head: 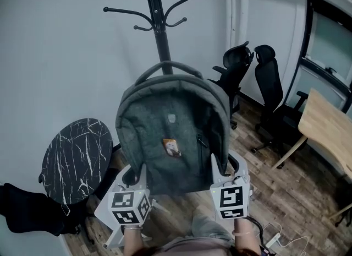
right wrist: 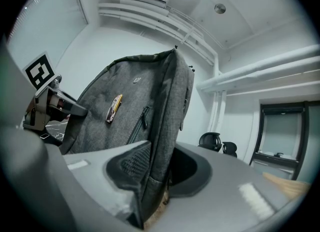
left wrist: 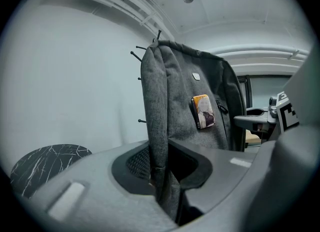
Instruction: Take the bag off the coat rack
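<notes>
A grey backpack (head: 173, 134) with a small orange tag hangs in the air in front of the black coat rack (head: 159, 26), its top handle off the hooks. My left gripper (head: 137, 179) is shut on the bag's lower left edge, and the grey fabric (left wrist: 155, 126) stands pinched between its jaws in the left gripper view. My right gripper (head: 221, 169) is shut on the lower right edge; the bag's side (right wrist: 160, 121) runs up from its jaws in the right gripper view. The bag stands upright between both grippers.
A round black marble-patterned table (head: 77, 158) stands at the lower left by the white wall. Two black office chairs (head: 258, 84) sit at the right, beside a wooden desk (head: 324, 131). A dark object (head: 27, 211) lies at the bottom left. The floor is wood.
</notes>
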{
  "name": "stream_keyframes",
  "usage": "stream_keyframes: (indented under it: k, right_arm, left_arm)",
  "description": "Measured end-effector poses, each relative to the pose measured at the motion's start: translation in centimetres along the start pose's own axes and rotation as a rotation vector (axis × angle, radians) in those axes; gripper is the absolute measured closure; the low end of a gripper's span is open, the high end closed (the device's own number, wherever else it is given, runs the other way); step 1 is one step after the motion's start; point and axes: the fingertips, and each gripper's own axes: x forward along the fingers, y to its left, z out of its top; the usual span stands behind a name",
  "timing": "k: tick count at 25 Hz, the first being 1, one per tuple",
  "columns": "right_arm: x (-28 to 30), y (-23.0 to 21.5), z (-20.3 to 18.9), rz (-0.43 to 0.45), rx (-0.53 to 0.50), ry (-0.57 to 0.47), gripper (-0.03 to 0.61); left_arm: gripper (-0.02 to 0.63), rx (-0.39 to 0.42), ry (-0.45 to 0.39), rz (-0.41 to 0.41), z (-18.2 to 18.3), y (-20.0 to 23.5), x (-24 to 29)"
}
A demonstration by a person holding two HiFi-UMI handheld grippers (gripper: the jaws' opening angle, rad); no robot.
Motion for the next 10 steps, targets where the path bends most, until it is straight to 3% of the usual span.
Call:
stream_keyframes:
  k: [10]
  right_arm:
    - [4.2,-1.0,0.2,0.017,-0.01,0.008,0.474]
  left_arm:
    - [0.54,-0.012,0.016,0.008,0.7,1.2,3.7]
